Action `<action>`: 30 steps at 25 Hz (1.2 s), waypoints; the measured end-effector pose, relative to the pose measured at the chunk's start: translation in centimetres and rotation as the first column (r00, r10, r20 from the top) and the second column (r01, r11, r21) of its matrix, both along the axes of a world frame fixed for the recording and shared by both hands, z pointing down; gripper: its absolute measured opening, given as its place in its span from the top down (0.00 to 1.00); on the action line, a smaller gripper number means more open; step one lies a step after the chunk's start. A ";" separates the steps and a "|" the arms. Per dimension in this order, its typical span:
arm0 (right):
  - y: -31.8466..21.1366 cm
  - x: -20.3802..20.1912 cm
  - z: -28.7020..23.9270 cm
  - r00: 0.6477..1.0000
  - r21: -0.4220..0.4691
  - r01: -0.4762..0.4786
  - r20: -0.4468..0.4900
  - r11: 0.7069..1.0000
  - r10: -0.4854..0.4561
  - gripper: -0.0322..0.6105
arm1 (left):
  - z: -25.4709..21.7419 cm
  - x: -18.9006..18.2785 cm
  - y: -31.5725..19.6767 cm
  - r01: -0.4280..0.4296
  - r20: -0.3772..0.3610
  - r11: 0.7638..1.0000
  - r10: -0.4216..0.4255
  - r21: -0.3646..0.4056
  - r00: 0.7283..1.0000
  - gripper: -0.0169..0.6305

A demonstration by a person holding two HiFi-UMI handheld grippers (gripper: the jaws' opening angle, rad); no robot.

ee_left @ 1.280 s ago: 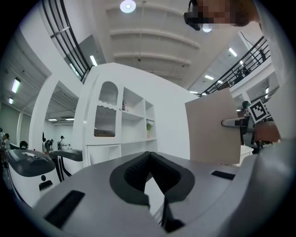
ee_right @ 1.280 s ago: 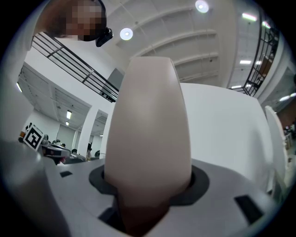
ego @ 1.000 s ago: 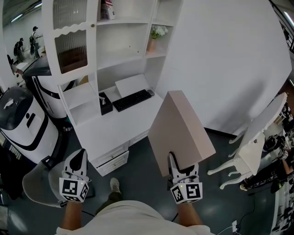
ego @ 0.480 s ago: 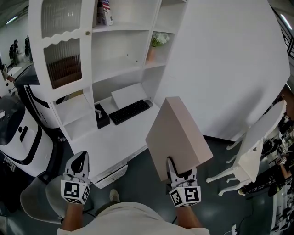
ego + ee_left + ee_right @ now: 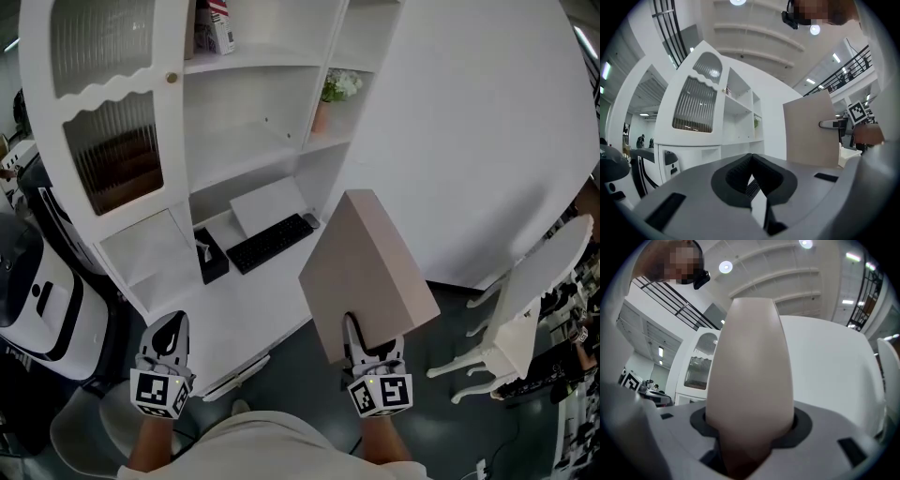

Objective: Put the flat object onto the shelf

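Observation:
The flat object is a wide, thin beige box [image 5: 370, 272]. It stands on edge and leans away from me, with my right gripper [image 5: 361, 330] shut on its near lower edge. In the right gripper view the box [image 5: 750, 376] fills the middle between the jaws of the right gripper [image 5: 750, 439]. My left gripper [image 5: 170, 334] hangs low at the left, shut, with nothing in it; its pads meet at the tips [image 5: 751, 172]. From there the box [image 5: 810, 131] shows at the right. The white shelf unit [image 5: 253, 103] rises ahead, its middle shelves bare.
A white desk top [image 5: 248, 295] below the shelves carries a black keyboard [image 5: 272, 244], a small black box [image 5: 211, 261] and a white pad. A potted plant [image 5: 336, 92] and a carton [image 5: 217, 28] sit on shelves. A white chair [image 5: 525, 300] stands right, a black-and-white machine [image 5: 28, 300] left.
The shelf unit and desk have come nearer and larger in the head view. Both grippers keep their places low in the frame, and the box stays in the right gripper.

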State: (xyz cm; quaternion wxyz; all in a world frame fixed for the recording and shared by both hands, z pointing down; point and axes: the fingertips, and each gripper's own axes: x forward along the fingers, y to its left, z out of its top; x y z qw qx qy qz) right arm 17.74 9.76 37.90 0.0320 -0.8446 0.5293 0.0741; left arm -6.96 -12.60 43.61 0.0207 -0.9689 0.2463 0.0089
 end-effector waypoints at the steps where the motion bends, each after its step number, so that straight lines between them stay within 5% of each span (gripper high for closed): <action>1: -0.7 0.4 -0.1 1.000 0.004 -0.004 0.004 1.000 0.004 0.53 | 0.2 0.3 -0.6 -0.004 0.002 1.000 0.004 -0.001 1.000 0.97; 12: -5.8 4.0 -0.9 1.000 0.024 0.006 0.011 1.000 -0.006 0.53 | 0.2 2.4 -4.6 0.013 0.016 1.000 -0.013 -0.007 1.000 0.97; 21: -10.5 8.6 -1.2 0.997 0.017 0.080 -0.014 0.997 -0.080 0.53 | 0.6 3.0 -6.4 0.128 0.024 0.992 -0.128 0.000 0.992 0.97; 30: -16.1 11.7 -4.0 0.964 -0.049 0.144 -0.220 0.988 -0.151 0.53 | 0.5 3.2 -8.3 0.225 0.025 0.974 -0.224 -0.013 0.974 0.97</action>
